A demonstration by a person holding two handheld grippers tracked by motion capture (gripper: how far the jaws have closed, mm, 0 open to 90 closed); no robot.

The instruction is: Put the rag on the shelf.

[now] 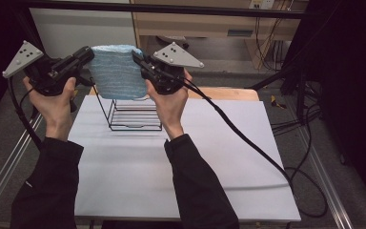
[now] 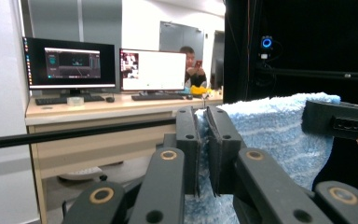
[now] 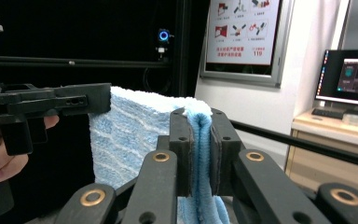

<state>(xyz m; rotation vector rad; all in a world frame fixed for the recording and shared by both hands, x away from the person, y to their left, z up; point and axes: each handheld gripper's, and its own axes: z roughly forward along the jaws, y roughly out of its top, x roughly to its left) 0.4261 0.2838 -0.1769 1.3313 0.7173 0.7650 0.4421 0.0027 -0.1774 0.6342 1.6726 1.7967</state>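
Here my left hand-held gripper [image 1: 86, 53] and right hand-held gripper [image 1: 138, 58] each pinch a top corner of the blue towel [image 1: 116, 71] above the wire rack [image 1: 133, 114] on the bench [image 1: 219, 157], where a loose pinch could drop a corner.

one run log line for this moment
left gripper: shut on folded blue terry towel | right gripper: shut on towel | towel: above black wire rack | white table

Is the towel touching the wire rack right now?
Apart. The high view shows the blue towel held up, its bottom edge above the wire rack.
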